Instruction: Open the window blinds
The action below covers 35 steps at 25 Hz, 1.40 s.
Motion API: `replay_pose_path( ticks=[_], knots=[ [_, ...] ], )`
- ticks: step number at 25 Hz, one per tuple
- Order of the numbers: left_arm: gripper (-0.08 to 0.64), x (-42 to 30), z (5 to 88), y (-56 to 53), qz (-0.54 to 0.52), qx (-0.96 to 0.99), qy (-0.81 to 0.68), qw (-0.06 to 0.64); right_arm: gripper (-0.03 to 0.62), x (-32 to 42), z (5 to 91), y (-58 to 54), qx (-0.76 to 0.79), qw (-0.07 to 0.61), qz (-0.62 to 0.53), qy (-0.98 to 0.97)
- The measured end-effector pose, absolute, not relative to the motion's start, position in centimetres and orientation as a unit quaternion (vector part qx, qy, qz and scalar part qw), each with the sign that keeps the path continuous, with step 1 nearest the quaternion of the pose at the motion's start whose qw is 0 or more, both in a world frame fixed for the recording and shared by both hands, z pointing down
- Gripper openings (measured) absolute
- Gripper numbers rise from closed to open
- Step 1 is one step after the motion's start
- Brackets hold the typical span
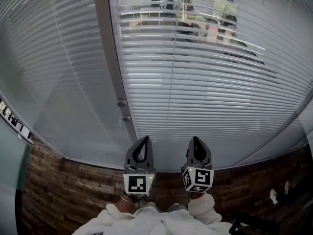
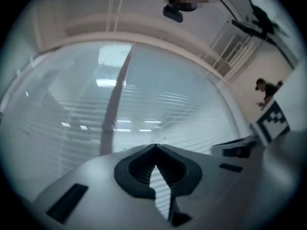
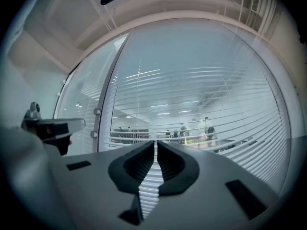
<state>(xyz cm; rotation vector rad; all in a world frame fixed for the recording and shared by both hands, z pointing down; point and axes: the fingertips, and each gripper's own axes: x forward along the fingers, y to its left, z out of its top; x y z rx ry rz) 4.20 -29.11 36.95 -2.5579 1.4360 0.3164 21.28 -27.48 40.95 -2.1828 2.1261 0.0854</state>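
In front of the person, the window blinds (image 1: 205,82) cover two glass panels divided by a grey upright post (image 1: 110,58), above a dark brick-pattern wall (image 1: 68,190). Through the slats at the top of the right panel, a room with people shows. The left gripper (image 1: 143,140) and right gripper (image 1: 196,140) are held side by side below the blinds, pointing at them and apart from them. The left gripper's fingers (image 2: 139,169) are closed tip to tip on nothing. The right gripper's fingers (image 3: 139,162) are likewise closed and empty. White sleeves (image 1: 146,222) show at the bottom edge.
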Motion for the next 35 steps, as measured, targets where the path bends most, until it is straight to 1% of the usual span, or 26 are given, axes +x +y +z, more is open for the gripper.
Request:
replay_pose_path(
  ticks=[2,5,13,21,35],
  knots=[
    [0.0,6.4,41.1,-28.1,0.078,-0.89,0.448,0.036,0.012,21.1,41.0,-27.5,-0.714,0.044,0.026,0.698],
    [0.0,7.8,44.2,-27.2,0.042,-0.897,0.44,0.002,0.011,20.8,41.5,-27.3,-0.714,0.038,0.024,0.699],
    [0.0,9.5,42.8,-26.8,0.053,-0.901,0.429,0.005,0.009,20.6,41.7,-26.4,-0.712,0.02,0.024,0.701],
    [0.0,10.1,42.5,-26.8,0.055,-0.901,0.431,-0.011,0.009,21.1,41.9,-25.8,-0.713,0.016,0.021,0.701],
    [0.0,11.0,43.2,-26.9,0.046,-0.898,0.438,-0.002,0.009,22.2,42.1,-25.8,-0.711,0.014,0.018,0.702]
  ],
)
